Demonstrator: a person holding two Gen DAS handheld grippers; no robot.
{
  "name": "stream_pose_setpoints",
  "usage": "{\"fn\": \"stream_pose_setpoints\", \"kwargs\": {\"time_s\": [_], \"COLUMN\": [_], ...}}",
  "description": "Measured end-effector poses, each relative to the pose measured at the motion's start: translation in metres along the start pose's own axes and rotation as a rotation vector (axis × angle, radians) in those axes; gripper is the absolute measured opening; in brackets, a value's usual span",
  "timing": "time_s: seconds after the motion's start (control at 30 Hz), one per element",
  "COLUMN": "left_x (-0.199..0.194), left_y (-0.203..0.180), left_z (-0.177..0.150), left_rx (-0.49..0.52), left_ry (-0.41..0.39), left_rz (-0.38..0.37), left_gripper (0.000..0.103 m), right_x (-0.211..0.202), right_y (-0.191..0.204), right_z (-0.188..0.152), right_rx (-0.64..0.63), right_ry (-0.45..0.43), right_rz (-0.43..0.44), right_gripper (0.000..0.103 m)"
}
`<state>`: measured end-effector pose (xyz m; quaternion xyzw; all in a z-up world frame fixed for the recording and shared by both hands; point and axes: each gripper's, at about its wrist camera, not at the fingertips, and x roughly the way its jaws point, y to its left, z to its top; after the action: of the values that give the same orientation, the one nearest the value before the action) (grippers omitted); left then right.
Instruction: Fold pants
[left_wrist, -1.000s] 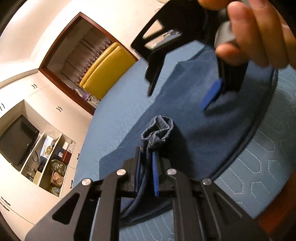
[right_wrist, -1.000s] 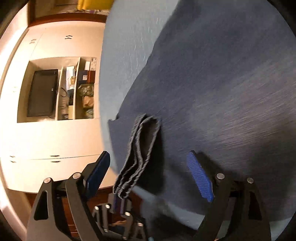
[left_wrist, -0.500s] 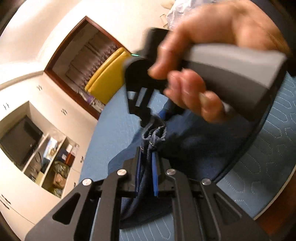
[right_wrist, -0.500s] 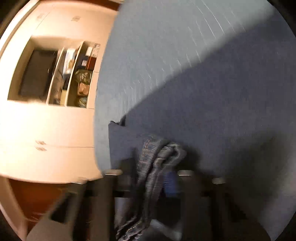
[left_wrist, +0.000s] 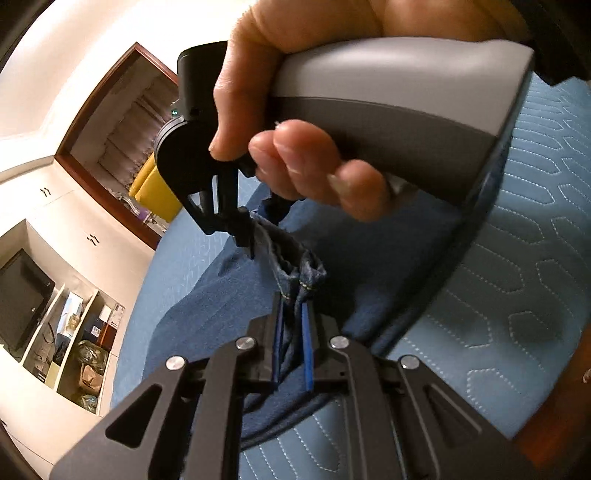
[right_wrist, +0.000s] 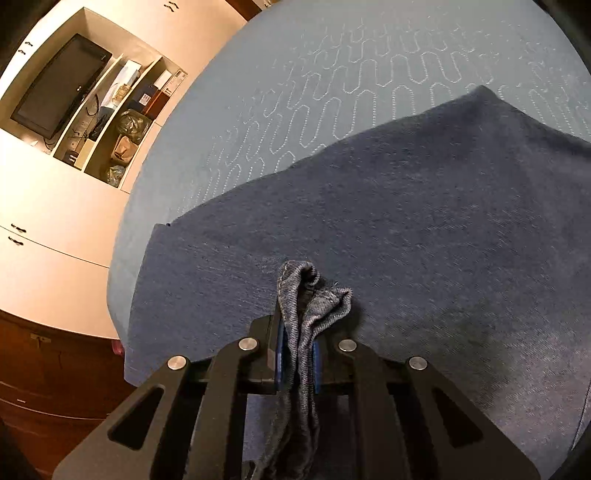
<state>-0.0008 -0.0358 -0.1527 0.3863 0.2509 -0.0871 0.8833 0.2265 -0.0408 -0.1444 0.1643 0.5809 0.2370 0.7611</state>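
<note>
Dark blue denim pants (right_wrist: 406, 221) lie spread flat on a light blue quilted bed (right_wrist: 332, 92). My right gripper (right_wrist: 297, 332) is shut on a bunched piece of the hem (right_wrist: 310, 291), which stands up between its blue pads. In the left wrist view my left gripper (left_wrist: 291, 314) is shut on the same folded hem (left_wrist: 308, 271). The right gripper (left_wrist: 249, 242) pinches that hem just beyond it. A hand (left_wrist: 295, 166) wraps the right gripper's grey handle and fills the top of this view.
The bed's wooden edge (left_wrist: 554, 424) shows at the lower right. White cabinets with a television (right_wrist: 59, 81) and cluttered shelves (right_wrist: 122, 122) stand past the bed. Dark wooden drawers (right_wrist: 44, 387) sit below. A yellow sofa (left_wrist: 147, 184) shows through a doorway.
My right gripper went from wide open beside the hem to shut on it, close to the left gripper. The left gripper kept its grip and shifted along the bed.
</note>
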Motion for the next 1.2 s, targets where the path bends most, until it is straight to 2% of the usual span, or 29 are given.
{"fn": "stream_pose_setpoints", "kwargs": {"time_s": [0.1, 0.2, 0.27, 0.3, 0.37, 0.4, 0.5, 0.53, 0.57, 0.63, 0.67, 0.73, 0.8, 0.93, 1.03, 1.1, 1.13, 1.17, 1.2], "left_x": [0.004, 0.011, 0.012, 0.012, 0.011, 0.011, 0.013, 0.013, 0.014, 0.013, 0.012, 0.007, 0.006, 0.014, 0.015, 0.013, 0.01, 0.0, -0.013], "left_y": [-0.004, -0.02, -0.028, -0.033, -0.037, -0.037, -0.04, -0.041, -0.041, -0.041, -0.039, -0.034, -0.037, -0.051, -0.059, -0.053, -0.042, -0.032, -0.018], "left_z": [0.0, -0.002, -0.003, -0.003, -0.003, -0.003, -0.001, -0.001, -0.001, 0.001, 0.003, 0.011, 0.016, 0.017, 0.013, 0.014, 0.015, 0.016, 0.015], "left_rx": [0.008, 0.03, 0.051, 0.061, 0.068, 0.067, 0.081, 0.085, 0.085, 0.116, 0.126, 0.114, 0.12, 0.158, 0.149, 0.109, 0.07, 0.025, -0.032], "left_ry": [0.002, 0.02, 0.017, 0.016, 0.011, 0.013, 0.019, 0.018, 0.021, 0.022, 0.018, 0.003, -0.006, 0.0, 0.004, 0.0, -0.006, -0.03, -0.063], "left_rz": [0.012, 0.013, 0.033, 0.041, 0.056, 0.056, 0.061, 0.061, 0.057, 0.077, 0.082, 0.089, 0.094, 0.061, 0.058, 0.047, 0.025, 0.014, 0.0], "left_gripper": [0.009, 0.009, 0.017, 0.019, 0.019, 0.019, 0.019, 0.016, 0.014, 0.012, 0.011, 0.011, 0.011, 0.011, 0.009, 0.019, 0.036, 0.061, 0.067], "right_x": [-0.004, -0.001, -0.002, -0.004, -0.008, -0.009, -0.006, -0.005, -0.001, -0.005, -0.013, -0.027, -0.034, -0.029, -0.019, -0.012, -0.013, -0.016, -0.022], "right_y": [-0.007, -0.029, -0.04, -0.042, -0.045, -0.045, -0.045, -0.044, -0.043, -0.041, -0.034, -0.026, -0.027, -0.045, -0.046, -0.044, -0.041, -0.035, -0.031], "right_z": [-0.001, -0.003, -0.003, -0.003, -0.001, 0.001, 0.008, 0.008, 0.011, 0.011, 0.011, 0.011, 0.014, 0.01, 0.007, 0.004, 0.003, 0.003, 0.004], "right_rx": [-0.015, 0.025, 0.058, 0.063, 0.06, 0.057, 0.052, 0.045, 0.043, 0.04, -0.005, -0.056, -0.051, -0.028, -0.028, -0.047, -0.058, -0.074, -0.081], "right_ry": [-0.018, -0.006, -0.01, -0.017, -0.034, -0.037, -0.04, -0.034, -0.015, -0.02, -0.042, -0.076, -0.088, -0.069, -0.068, -0.077, -0.089, -0.109, -0.132], "right_rz": [0.051, 0.072, 0.126, 0.136, 0.146, 0.14, 0.137, 0.123, 0.091, 0.093, 0.076, 0.067, 0.055, 0.022, -0.001, -0.034, -0.051, -0.085, -0.116], "right_gripper": [0.013, 0.029, 0.032, 0.042, 0.055, 0.057, 0.055, 0.046, 0.022, 0.021, 0.019, 0.019, 0.019, 0.019, 0.019, 0.019, 0.019, 0.025, 0.036]}}
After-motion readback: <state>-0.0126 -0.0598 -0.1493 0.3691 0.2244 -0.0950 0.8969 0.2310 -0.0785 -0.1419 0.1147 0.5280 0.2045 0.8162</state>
